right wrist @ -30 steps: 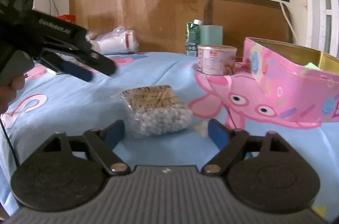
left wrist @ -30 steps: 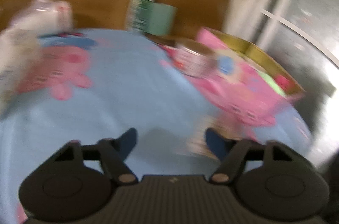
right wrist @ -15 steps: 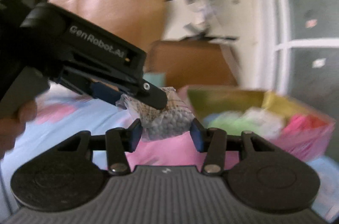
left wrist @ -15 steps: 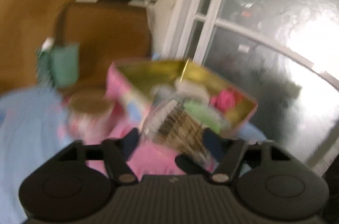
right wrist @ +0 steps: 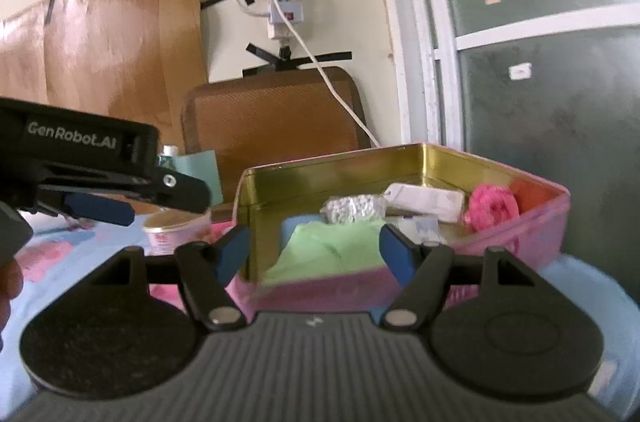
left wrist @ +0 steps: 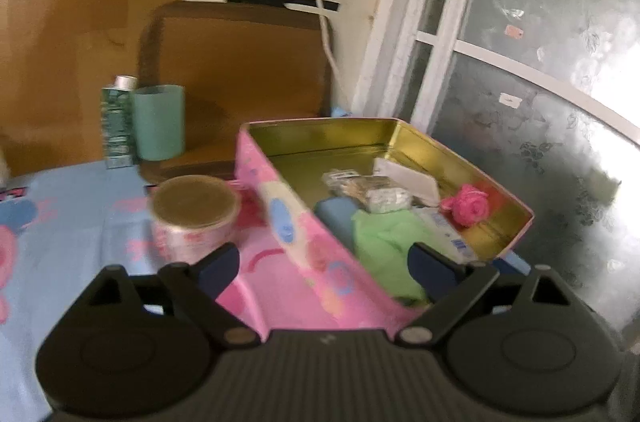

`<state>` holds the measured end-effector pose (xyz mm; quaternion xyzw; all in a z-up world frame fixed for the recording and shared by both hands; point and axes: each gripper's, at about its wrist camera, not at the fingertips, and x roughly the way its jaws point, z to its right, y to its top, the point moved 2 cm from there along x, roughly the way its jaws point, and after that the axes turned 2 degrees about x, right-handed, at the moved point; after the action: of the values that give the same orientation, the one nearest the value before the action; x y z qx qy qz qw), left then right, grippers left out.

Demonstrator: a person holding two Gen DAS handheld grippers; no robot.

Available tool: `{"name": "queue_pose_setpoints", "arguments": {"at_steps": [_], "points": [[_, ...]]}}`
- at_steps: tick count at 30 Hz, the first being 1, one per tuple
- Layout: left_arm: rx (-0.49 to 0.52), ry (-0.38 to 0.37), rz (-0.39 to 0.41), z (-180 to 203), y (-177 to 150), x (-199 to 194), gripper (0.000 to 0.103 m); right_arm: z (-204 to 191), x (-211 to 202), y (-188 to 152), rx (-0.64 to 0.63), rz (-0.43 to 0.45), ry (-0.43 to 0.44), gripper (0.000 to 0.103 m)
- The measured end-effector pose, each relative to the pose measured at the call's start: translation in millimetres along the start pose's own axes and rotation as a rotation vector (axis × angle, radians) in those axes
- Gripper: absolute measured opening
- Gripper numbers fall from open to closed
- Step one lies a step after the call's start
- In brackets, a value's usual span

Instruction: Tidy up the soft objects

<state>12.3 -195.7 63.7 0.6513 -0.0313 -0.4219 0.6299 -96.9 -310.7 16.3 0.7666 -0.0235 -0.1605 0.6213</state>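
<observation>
- The left gripper [left wrist: 322,258] stands wide apart with nothing between its blue pads — its jaws have just been opening, and only the near corner of the pink tin [left wrist: 304,254] shows in the gap.
- The right gripper [right wrist: 314,250] is likewise spread and empty; its jaws have just been opening, and the tin's near wall [right wrist: 320,286] shows between the fingers.
- The bag of cotton swabs [left wrist: 366,188] lies inside the tin, near the middle of the gold floor, apart from both grippers. In the right wrist view it [right wrist: 354,208] sits just behind the green cloth [right wrist: 320,250].
- The green cloth [left wrist: 390,242] fills the near end of the tin, with a blue item [left wrist: 336,214] just beside it against the pink wall.
- A white packet [left wrist: 408,178] lies behind the swab bag, and a pink knitted piece [left wrist: 468,208] rests toward the far right corner.
- Outside the tin, on the blue cartoon-print sheet [left wrist: 60,222], stands a round tub with a gold lid [left wrist: 194,212], just beside the tin's left wall.
- Farther back a teal cup [left wrist: 159,122] and a green carton [left wrist: 117,126] stand touching or nearly so — in front of a brown chair back [left wrist: 240,62].
- In the right wrist view the left gripper's black body [right wrist: 92,162] reaches in from the left, above the tub [right wrist: 176,228].
</observation>
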Motion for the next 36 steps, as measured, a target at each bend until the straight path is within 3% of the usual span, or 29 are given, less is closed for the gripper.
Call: {"name": "queue_pose_setpoints", "arguments": {"at_steps": [6, 13, 17, 25, 32, 36], "points": [[0.046, 0.122, -0.021, -21.6, -29.7, -34.0, 0.103, -11.7, -24.5, -0.7, 0.117, -0.022, 0.056, 0.076], [-0.013, 0.195, -0.097, -54.9, -61.6, -63.3, 0.103, -34.1, -15.6, -13.2, 0.234, -0.207, 0.152, 0.078], [-0.040, 0.222, -0.171, -66.7, -68.9, -68.1, 0.103, -40.6, -20.9, -18.4, 0.303, -0.270, 0.170, 0.082], [-0.035, 0.238, -0.150, -68.0, -76.8, -77.9, 0.103, -63.5, -38.1, -10.0, 0.293, -0.278, 0.190, 0.084], [0.040, 0.333, -0.083, -61.9, -74.3, -89.0, 0.103, -70.9, -44.6, -6.2, 0.277, -0.245, 0.181, 0.085], [0.043, 0.344, -0.056, -60.7, -70.4, -95.5, 0.103, -71.6, -45.3, -7.7, 0.280, -0.246, 0.182, 0.086]]}}
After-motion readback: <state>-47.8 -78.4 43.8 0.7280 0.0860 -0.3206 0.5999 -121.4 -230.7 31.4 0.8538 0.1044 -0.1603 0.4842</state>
